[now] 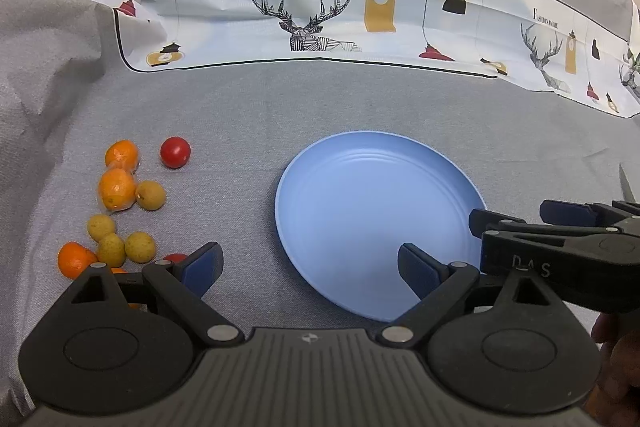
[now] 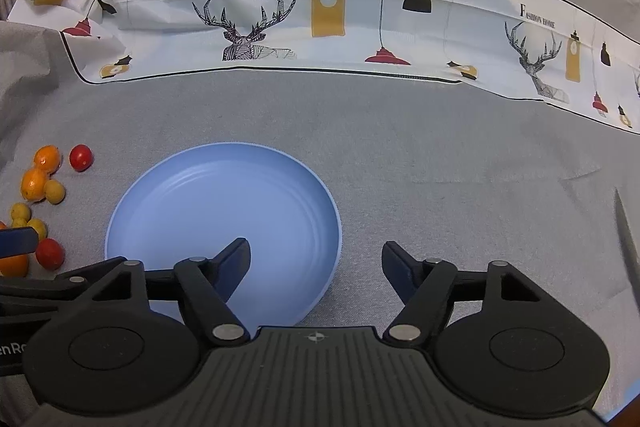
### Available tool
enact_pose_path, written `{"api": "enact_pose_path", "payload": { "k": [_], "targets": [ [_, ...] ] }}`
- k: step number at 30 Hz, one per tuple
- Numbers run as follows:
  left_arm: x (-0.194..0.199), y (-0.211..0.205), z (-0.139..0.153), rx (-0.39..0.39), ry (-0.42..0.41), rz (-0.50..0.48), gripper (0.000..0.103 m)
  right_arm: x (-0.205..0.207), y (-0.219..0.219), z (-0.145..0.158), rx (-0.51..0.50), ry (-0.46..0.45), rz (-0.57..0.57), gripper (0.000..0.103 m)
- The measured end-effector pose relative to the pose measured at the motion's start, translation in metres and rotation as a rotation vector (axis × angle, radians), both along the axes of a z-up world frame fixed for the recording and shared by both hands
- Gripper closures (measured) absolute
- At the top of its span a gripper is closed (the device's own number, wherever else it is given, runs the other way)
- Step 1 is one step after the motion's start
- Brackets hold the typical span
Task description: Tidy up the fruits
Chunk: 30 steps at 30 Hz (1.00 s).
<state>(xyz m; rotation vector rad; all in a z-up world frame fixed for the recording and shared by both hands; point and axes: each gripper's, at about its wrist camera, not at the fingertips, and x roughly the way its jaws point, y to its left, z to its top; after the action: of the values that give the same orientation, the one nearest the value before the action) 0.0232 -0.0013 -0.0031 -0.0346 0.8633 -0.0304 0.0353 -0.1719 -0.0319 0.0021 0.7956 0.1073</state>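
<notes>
An empty light blue plate (image 1: 360, 203) (image 2: 224, 207) lies on the grey cloth. To its left is a loose cluster of fruit: small oranges (image 1: 117, 189) (image 2: 34, 183), several yellow-brown round fruits (image 1: 151, 195) (image 2: 54, 191) and red cherry tomatoes (image 1: 175, 151) (image 2: 81, 157). My left gripper (image 1: 308, 259) is open with nothing between its fingers, hovering between the fruit and the plate's near left rim. My right gripper (image 2: 316, 251) is open too; its left finger (image 2: 236, 259) hangs over the plate's near right part and nothing is held. In the left wrist view the right gripper (image 1: 512, 215) reaches in from the right.
A white printed cloth (image 1: 320, 7) (image 2: 320, 19) with deer and lamps lies across the back. A knife blade (image 2: 626, 239) (image 1: 626, 187) rests at the far right. Grey fabric (image 2: 440, 155) covers the whole surface and bunches up at the left.
</notes>
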Motion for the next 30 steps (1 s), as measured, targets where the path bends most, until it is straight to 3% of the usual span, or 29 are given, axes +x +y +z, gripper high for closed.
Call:
{"api": "enact_pose_path", "payload": {
  "k": [8, 11, 13, 15, 18, 19, 25, 27, 30],
  "targets": [
    [0.0, 0.001, 0.0, -0.004, 0.0, -0.003, 0.007, 0.0, 0.001, 0.0, -0.009, -0.001, 0.008, 0.038],
    [0.0, 0.0, 0.0, -0.004, -0.002, -0.009, 0.009, 0.0, 0.001, 0.0, -0.003, 0.001, 0.019, 0.045],
    [0.0, -0.001, 0.0, 0.003, -0.006, -0.014, 0.02, 0.0, 0.002, -0.001, -0.005, 0.0, 0.022, 0.064],
    [-0.001, 0.0, -0.001, 0.008, -0.009, -0.014, 0.046, 0.001, 0.003, 0.0, 0.004, -0.004, 0.014, 0.077],
    [-0.002, 0.008, 0.005, -0.01, -0.018, -0.028, 0.077, 0.0, 0.007, 0.005, 0.052, -0.022, 0.009, 0.082],
    [-0.003, 0.011, 0.01, -0.007, -0.029, -0.042, 0.082, 0.0, 0.01, 0.008, 0.069, -0.033, 0.013, 0.082],
    [0.003, 0.056, 0.064, 0.031, -0.138, -0.12, 0.085, -0.013, 0.05, 0.029, 0.204, -0.127, 0.155, 0.081],
    [0.008, 0.086, 0.074, -0.006, -0.122, -0.104, 0.085, -0.019, 0.068, 0.033, 0.218, -0.159, 0.228, 0.081],
    [0.014, 0.126, 0.066, -0.058, -0.059, -0.013, 0.085, -0.023, 0.1, 0.037, 0.241, -0.182, 0.342, 0.082]
  ]
}}
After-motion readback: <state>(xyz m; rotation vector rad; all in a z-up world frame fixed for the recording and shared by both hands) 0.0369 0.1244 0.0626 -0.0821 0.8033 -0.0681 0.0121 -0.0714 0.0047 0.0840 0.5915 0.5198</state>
